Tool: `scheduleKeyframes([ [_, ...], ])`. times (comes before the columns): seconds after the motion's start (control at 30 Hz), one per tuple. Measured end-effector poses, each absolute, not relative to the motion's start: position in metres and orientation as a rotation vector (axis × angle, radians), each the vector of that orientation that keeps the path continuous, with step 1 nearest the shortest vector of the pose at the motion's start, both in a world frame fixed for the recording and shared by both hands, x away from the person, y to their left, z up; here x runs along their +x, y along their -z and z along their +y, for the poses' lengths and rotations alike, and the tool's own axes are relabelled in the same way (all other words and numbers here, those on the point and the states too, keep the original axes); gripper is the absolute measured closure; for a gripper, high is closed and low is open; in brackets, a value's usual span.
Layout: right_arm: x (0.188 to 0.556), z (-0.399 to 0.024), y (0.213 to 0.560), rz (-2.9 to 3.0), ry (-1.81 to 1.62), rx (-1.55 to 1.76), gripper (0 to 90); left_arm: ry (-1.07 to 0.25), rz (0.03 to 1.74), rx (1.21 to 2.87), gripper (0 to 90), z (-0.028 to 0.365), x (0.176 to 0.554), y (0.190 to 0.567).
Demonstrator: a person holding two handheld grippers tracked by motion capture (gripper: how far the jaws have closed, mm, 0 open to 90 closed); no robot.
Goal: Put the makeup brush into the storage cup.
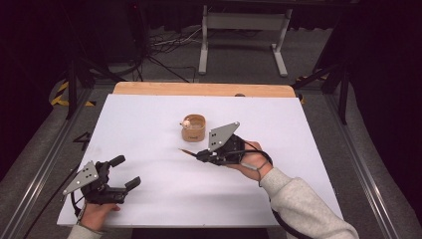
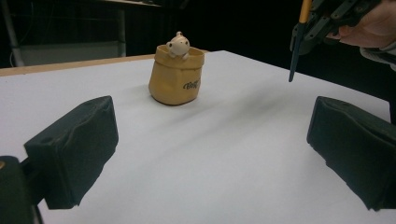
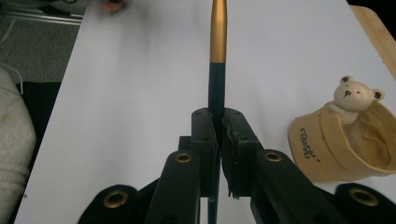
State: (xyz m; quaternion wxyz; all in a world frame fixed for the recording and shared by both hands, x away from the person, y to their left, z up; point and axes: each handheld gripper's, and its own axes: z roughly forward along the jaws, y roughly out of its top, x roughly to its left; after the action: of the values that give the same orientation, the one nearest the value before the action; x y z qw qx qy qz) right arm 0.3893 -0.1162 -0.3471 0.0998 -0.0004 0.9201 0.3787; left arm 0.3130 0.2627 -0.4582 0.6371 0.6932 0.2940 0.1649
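White table top (image 1: 149,199), wooden edge (image 1: 199,89), grey floor, metal frame (image 1: 244,22)

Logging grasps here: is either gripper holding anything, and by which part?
The right gripper clamps a pen on its dark section, the gold end sticking out. The left gripper is open, holding nothing.

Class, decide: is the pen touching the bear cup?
Apart. The left gripper view shows bare table between the pen, clamped in the right gripper, and the bear cup.
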Motion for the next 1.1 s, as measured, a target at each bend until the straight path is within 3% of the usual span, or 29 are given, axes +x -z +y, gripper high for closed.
scheduleKeyframes([
  [1.1,0.398,-0.1232,0.3434,2.391,-1.537,0.322,83.9,-0.378,0.669,1.585,2.9,0.2626,0.3133,0.4582],
])
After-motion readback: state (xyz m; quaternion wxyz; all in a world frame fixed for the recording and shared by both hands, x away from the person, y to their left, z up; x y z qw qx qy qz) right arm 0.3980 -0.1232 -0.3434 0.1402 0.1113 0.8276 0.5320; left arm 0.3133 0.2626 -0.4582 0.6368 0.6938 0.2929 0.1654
